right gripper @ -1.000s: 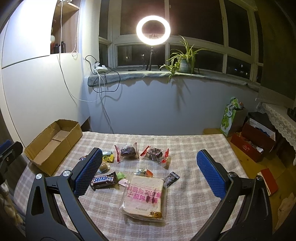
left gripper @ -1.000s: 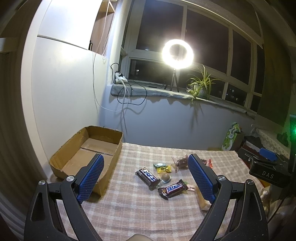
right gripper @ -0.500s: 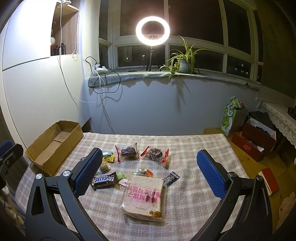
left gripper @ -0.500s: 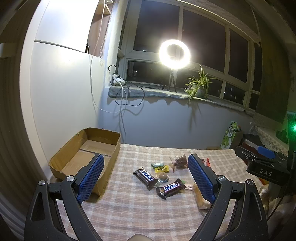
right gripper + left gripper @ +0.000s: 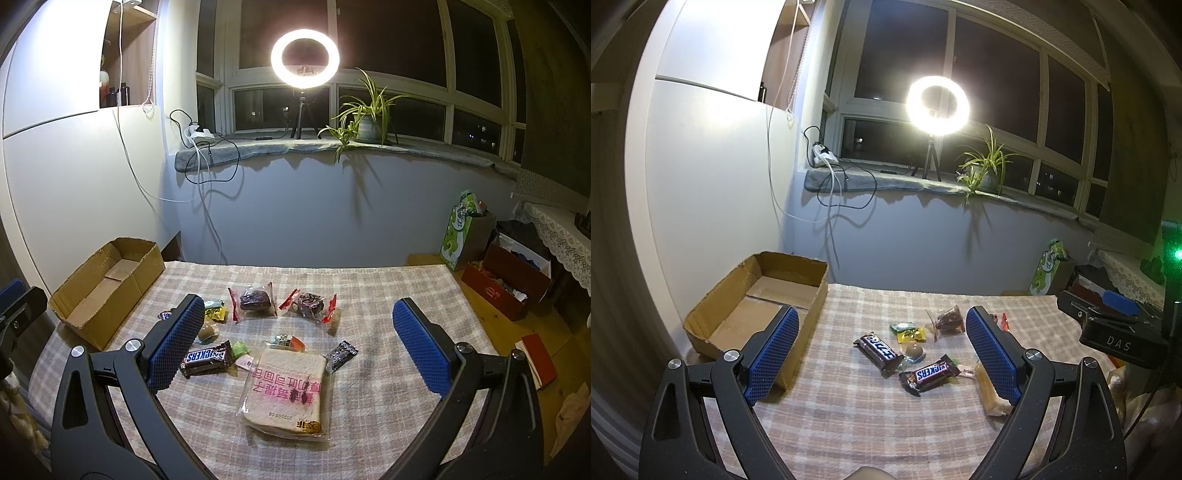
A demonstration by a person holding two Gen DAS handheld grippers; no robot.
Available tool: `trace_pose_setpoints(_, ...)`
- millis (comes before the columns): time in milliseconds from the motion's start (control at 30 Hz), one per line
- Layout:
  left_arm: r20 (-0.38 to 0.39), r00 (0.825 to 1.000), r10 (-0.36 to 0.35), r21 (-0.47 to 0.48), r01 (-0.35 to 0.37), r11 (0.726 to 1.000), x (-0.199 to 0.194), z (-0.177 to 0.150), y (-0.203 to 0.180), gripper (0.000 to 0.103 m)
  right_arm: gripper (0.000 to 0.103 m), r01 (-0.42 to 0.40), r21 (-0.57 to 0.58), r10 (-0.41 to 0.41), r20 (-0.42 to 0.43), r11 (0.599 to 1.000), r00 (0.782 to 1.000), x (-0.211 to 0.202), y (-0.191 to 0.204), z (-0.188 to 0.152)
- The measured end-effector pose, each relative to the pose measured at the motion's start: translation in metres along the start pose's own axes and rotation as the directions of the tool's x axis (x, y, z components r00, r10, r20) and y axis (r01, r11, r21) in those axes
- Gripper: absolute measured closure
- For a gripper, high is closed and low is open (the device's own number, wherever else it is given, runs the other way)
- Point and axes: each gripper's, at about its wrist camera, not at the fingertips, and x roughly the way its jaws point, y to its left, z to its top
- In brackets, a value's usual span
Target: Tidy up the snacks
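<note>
Snacks lie on the checked tablecloth (image 5: 388, 295): a Snickers bar (image 5: 207, 359) (image 5: 929, 373), a second dark bar (image 5: 878, 349), a bagged bread slice (image 5: 286, 391), two wrapped brownies (image 5: 253, 300) (image 5: 308, 303), a round chocolate (image 5: 913, 349), a yellow-green packet (image 5: 909, 331) and small candies. An empty cardboard box (image 5: 757, 299) (image 5: 107, 280) stands at the table's left. My left gripper (image 5: 881, 354) is open and empty above the bars. My right gripper (image 5: 297, 345) is open and empty above the bread.
A wall (image 5: 314, 206) runs behind the table, with a windowsill holding a ring light (image 5: 304, 59), a plant (image 5: 365, 110) and cables. Bags and red boxes (image 5: 506, 280) stand on the floor at the right. The right gripper's body (image 5: 1119, 332) shows at the left view's right edge.
The left gripper has tilted and drawn back slightly, so the snacks sit a little lower and nearer. The right gripper has barely moved. Both stay open.
</note>
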Motion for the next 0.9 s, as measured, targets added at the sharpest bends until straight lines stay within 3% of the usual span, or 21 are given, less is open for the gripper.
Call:
trace_pose_setpoints(533,-0.026,1.000,-0.014,0.000,0.014,1.000,0.009,-0.003,-0.001,0.011,0.000,0.002,-0.004,-0.002,-0.028,1.000,1.000,0.012,0.000,-0.004)
trace_pose_setpoints(900,-0.125,0.987,-0.102,-0.022,0.100,0.995,0.039,-0.013,-0.010,0.011,0.000,0.008,-0.002,-0.008,-0.080,1.000,0.997,0.030,-0.010,-0.009)
